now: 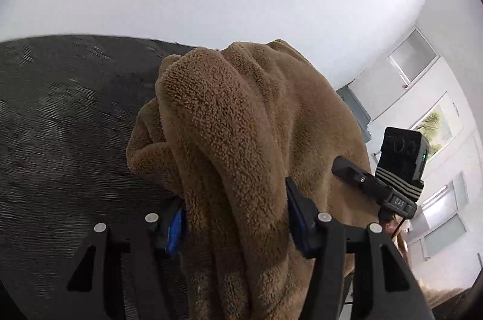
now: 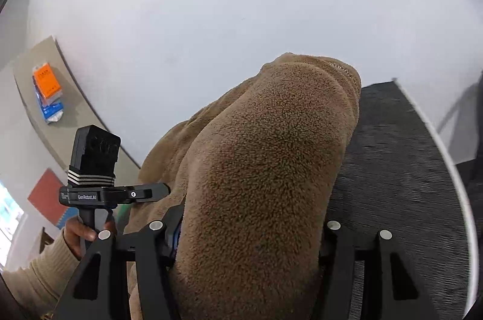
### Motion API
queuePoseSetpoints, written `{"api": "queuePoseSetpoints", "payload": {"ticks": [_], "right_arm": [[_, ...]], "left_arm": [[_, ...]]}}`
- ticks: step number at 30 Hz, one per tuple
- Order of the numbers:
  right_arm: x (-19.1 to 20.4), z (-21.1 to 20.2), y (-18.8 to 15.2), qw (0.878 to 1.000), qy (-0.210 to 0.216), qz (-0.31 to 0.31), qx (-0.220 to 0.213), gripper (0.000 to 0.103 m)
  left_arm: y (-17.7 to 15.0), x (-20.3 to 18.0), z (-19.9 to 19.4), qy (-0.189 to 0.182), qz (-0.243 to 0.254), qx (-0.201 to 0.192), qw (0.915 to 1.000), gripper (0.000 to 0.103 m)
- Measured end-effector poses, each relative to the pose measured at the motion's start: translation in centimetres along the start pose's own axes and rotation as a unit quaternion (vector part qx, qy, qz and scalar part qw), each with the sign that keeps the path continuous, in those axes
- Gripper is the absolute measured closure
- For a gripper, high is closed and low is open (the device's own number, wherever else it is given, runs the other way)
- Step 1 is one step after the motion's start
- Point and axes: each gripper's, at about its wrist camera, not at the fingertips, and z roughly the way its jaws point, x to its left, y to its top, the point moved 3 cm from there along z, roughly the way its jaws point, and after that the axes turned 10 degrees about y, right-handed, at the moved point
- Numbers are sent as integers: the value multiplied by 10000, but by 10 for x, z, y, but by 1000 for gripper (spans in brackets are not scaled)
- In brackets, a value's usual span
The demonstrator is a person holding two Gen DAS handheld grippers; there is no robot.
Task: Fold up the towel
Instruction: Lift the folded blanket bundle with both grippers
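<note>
Both your left gripper [image 1: 235, 217] and right gripper [image 2: 250, 235] clamp the bunched brown towel [image 1: 241, 120] mid-frame; keep tension even above the dark mat [image 1: 60, 123].

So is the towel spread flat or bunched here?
Bunched: the brown towel hangs in thick folds, clamped by both the left tool and right tool.

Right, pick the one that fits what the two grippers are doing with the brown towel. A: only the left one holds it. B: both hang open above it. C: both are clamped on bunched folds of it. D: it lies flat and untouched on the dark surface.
C: the towel bulges between the left gripper fingers, and likewise in the right gripper.
</note>
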Motion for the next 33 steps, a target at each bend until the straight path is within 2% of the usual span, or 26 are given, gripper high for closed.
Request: {"api": "queuePoseSetpoints", "payload": {"ticks": [6,8,12,14,17,21,24,27,29,33], "right_arm": [[-50,-29,-6,9999,-118,104,26,42],[-58,-24,-6,9998,-95,158,42,42],[-79,-12,-10,9995,-32,289,126,42],[-83,-1,-12,9990,4,394,208,42],[-90,6,-17,9980,69,552,316,41],[-102,-8,-21,9964,175,733,379,33],[-91,-28,-11,9957,158,826,396,26],[-90,-32,-7,9957,53,838,385,23],[-88,-39,-4,9964,-101,769,356,23],[-58,-63,1,9968,-750,258,55,23]], "left_arm": [[1,-31,43,-13,-140,111,9998,42],[16,-24,54,57,-191,126,9997,42],[14,-15,77,244,-212,207,9993,42],[-6,8,106,265,-274,266,9989,42],[-12,17,118,258,-315,342,9986,42],[-17,13,130,343,-202,438,9982,36],[-19,14,139,425,-142,516,9977,29],[-21,21,145,409,-228,585,9972,22],[-21,25,147,337,-324,627,9969,20],[-15,20,122,432,-338,506,9972,20]]}}
